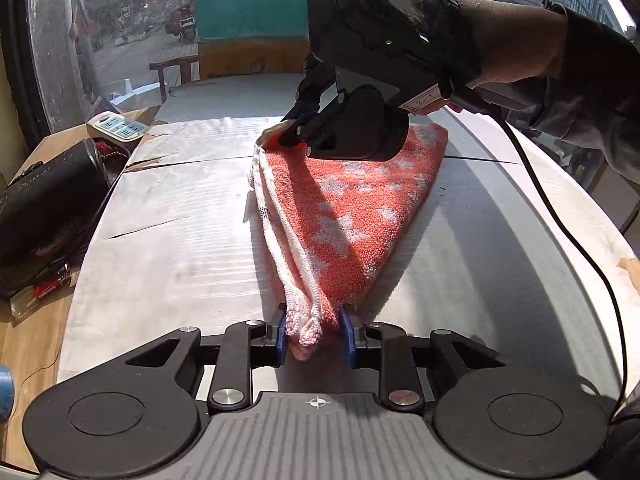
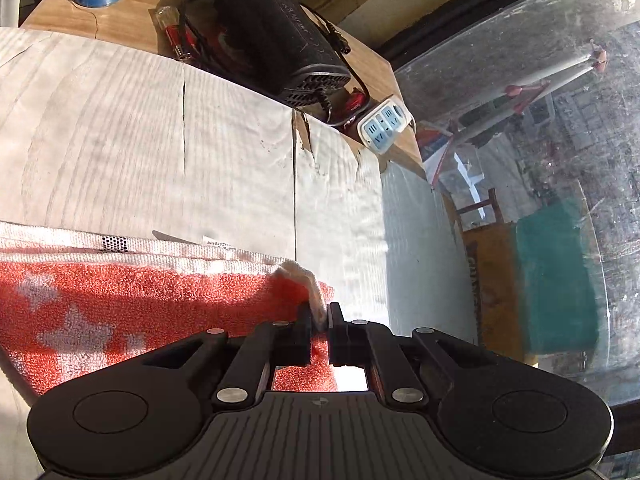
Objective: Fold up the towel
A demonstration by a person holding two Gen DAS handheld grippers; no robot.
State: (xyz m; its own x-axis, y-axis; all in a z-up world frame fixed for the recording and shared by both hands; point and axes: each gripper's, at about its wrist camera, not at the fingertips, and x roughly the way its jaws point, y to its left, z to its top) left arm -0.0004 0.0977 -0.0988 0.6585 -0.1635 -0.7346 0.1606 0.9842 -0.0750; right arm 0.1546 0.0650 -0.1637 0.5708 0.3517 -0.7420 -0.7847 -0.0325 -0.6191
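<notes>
here, towel: the towel (image 1: 340,216), coral with pale star shapes and white woven borders, lies folded over on the white counter (image 1: 168,248), its stacked border edges along one side.
left claw: the left claw (image 1: 316,330) is closed on the near bunched end, several layers squeezed between its blue pads.
right claw: the right claw (image 2: 320,320) pinches the far corner, a pale tuft standing up between nearly shut fingers; in the left view it sits at the towel's far end.
step, judged: the fold looks laid down, both ends held, probably about to be aligned or released.
risk, layers: the border edges are not flush; letting go now would likely leave a skewed fold.
risk, grip: the right pinch holds little cloth, so a pull could slip it free and the top layer would spring back.
risk, cable: a black cable (image 1: 560,216) trails beside the towel and could snag on a sweep.
surroundings: a black pouch (image 1: 48,208) and a power strip (image 1: 116,126) sit well apart, at the counter's side.
</notes>
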